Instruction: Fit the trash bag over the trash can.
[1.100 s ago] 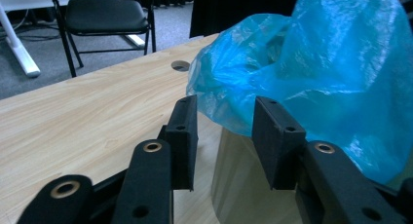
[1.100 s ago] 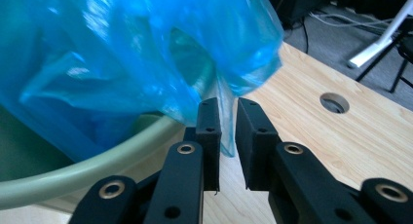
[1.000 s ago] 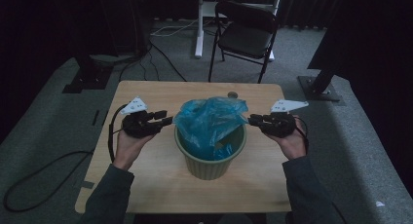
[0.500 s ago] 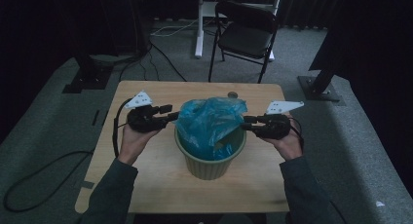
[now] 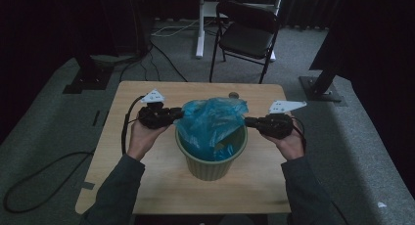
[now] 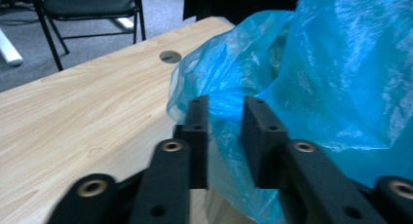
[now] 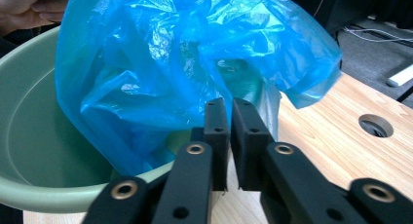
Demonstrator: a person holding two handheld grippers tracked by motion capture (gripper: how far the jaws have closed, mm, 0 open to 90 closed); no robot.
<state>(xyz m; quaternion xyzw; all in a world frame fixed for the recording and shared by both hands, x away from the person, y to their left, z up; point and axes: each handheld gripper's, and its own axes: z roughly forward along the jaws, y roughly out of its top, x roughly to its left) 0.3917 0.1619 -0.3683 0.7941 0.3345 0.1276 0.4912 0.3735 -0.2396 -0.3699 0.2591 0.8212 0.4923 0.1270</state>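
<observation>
Now both grippers have just been closing on the blue bag (image 5: 211, 123), which sits bunched in the green bin (image 5: 210, 167) at mid-table (image 5: 161, 186). Right gripper (image 7: 230, 118): jaws nearly together, apparently pinching the bag's edge. Left gripper (image 6: 225, 118), closer in than a second ago: narrow gap, plastic between, grip uncertain. Likely ready to spread the liner over the rim.

A crinkled, translucent blue plastic bag (image 5: 211, 124) sits in a pale green round bin (image 5: 210, 164), bunched up and rising above the rim. The bin stands upright at the middle of the wooden desk (image 5: 147, 176).
</observation>
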